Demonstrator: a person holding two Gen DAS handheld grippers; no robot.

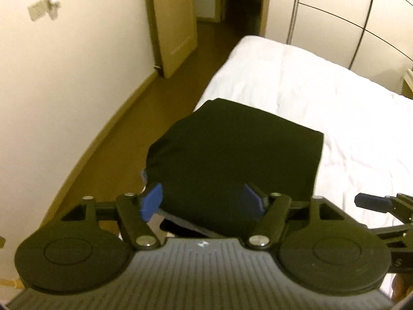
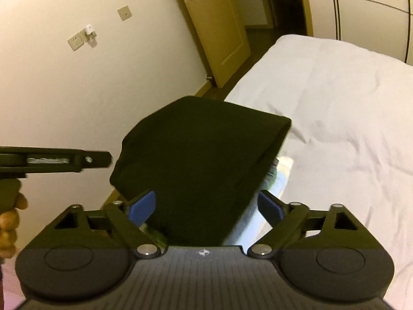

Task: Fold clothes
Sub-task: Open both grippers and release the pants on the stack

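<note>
A folded black garment (image 1: pixel 232 155), matte and smooth with softly rounded edges, is seen lying just ahead of the left tool (image 1: pixel 204 201), at the near corner of the bed (image 1: pixel 322 108). The bed is covered by a white, lightly creased sheet. The left tool's blue pads (image 1: pixel 152 201) are held apart, with the garment's near edge seen between them; whether they touch the cloth cannot be told. The right tool (image 2: pixel 206 206) is likewise spread wide, its blue pads (image 2: pixel 143 208) flanking the same dark cloth (image 2: pixel 201 160) without visibly pressing it. Under the garment, to the right of the right tool, a paler bluish fabric (image 2: pixel 280 178) is partly exposed. Both tool bodies are of black plastic with ribbed grey tops. No legible writing is seen; only a small white emblem is marked on each body.
</note>
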